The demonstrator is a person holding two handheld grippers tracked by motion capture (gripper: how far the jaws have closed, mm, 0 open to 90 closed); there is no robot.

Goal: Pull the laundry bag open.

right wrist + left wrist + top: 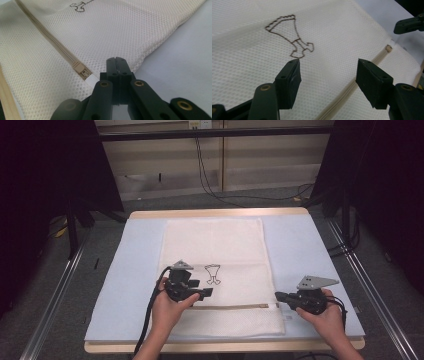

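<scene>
A cream mesh laundry bag [215, 245] lies flat on a light-blue mat [300, 245]. It bears a small dark embroidered figure [289, 35], and a beige zipper [235, 307] runs across it near the front. My left gripper [207, 293] hovers over the bag just in front of the figure. Its jaws [328, 62] stand open with only mesh behind them. My right gripper [276, 295] is at the bag's right edge, shut, its tips [116, 61] just beside the zipper slider [81, 70] and a white tab [91, 79]. I see nothing between its pads.
The mat covers a wooden table [220, 213], whose front edge lies close to the person's hands. Black stands and cables [210, 175] are on the floor beyond the table. Metal rails [55, 290] run along both sides.
</scene>
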